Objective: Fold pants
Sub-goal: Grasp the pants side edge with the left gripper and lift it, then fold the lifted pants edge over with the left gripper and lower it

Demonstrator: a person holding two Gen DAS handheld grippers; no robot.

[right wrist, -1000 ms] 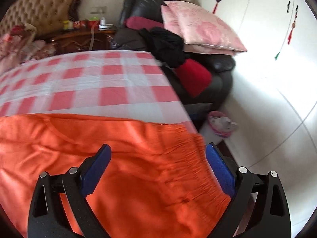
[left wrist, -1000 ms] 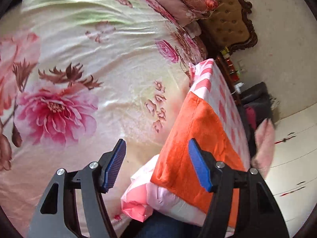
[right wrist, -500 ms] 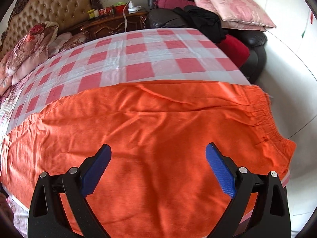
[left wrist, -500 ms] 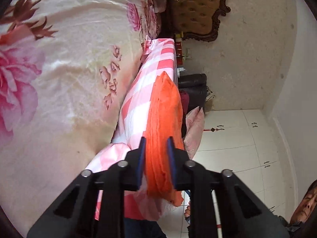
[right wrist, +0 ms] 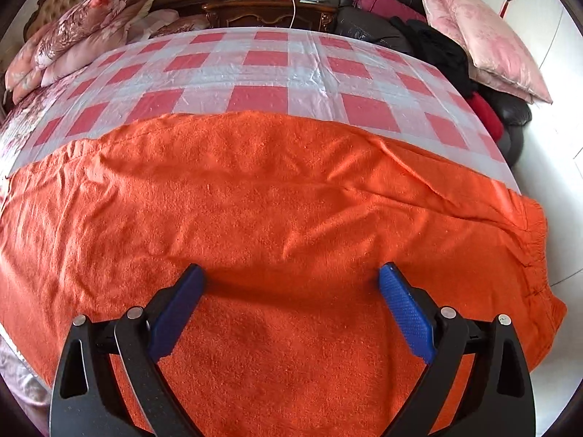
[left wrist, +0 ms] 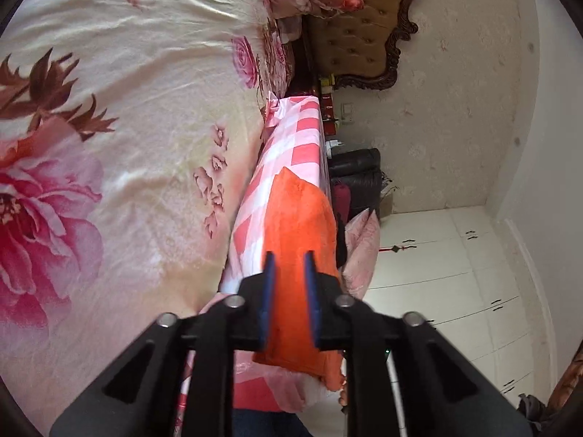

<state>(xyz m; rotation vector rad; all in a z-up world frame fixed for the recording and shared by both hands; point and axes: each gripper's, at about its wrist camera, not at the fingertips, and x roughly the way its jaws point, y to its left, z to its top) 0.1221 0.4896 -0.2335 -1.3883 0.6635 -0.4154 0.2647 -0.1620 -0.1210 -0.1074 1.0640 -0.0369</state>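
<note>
Orange pants [right wrist: 284, 196] lie spread flat on a pink-and-white checked sheet [right wrist: 255, 65] on the bed, waistband at the right edge [right wrist: 535, 240]. My right gripper [right wrist: 289, 276] is open, low over the pants, its blue pads [right wrist: 404, 306] wide apart just above the cloth. In the left wrist view the pants [left wrist: 298, 218] show edge-on. My left gripper [left wrist: 289, 273] is shut on the near end of the pants, with orange cloth between its blue pads [left wrist: 269, 284].
A floral quilt [left wrist: 109, 145] covers the bed's left part. Pillows [right wrist: 80, 25] and a tufted headboard [left wrist: 364, 29] are at the far end. A nightstand [right wrist: 269, 11], dark sofa with clothes [right wrist: 433, 43], pink pillow [right wrist: 484, 36] and white wardrobes [left wrist: 455, 273] flank the bed.
My left gripper went from open beside the pants to shut on their edge. My right gripper dropped lower and shifted left over the pants, staying open.
</note>
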